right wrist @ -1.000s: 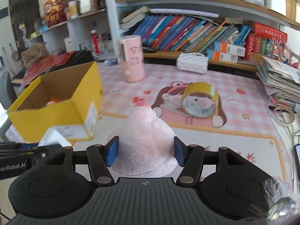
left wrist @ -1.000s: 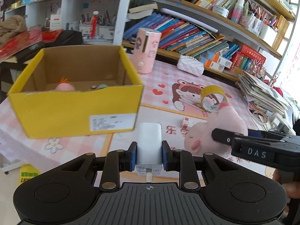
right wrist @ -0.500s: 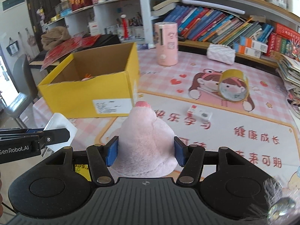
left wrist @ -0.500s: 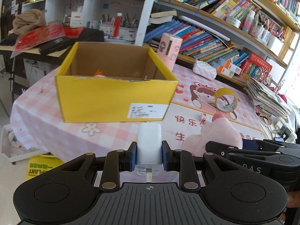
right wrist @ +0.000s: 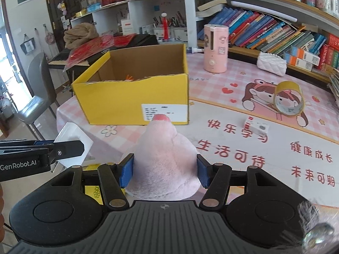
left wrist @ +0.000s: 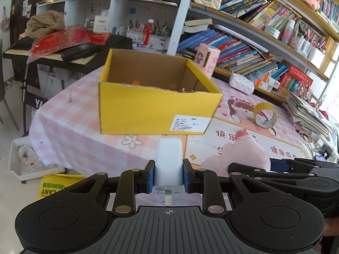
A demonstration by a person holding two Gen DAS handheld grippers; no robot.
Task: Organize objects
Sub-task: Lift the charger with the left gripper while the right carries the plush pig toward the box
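Home study room: long wooden wall shelves (left wrist: 264, 31) crammed with colourful books (right wrist: 264, 31), pen holders, black keyboard piano (left wrist: 19, 49), desk under pink checked cartoon cloth (right wrist: 264, 148).

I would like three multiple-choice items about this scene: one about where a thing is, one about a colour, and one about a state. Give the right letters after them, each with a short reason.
1. Where does the tape roll stand?
A. inside the box
B. on the tablecloth, to the right of the box
C. on a bookshelf

2. What colour is the outside of the cardboard box?
A. yellow
B. blue
C. white

3. What is the state of the right tongs?
A. open and empty
B. shut on a book
C. shut on the pink plush toy

Answers:
1 B: the roll stands on its edge on the cartoon print, apart from the box.
2 A: its walls are yellow outside, brown inside.
3 C: both blue pads press the sides of the plush.
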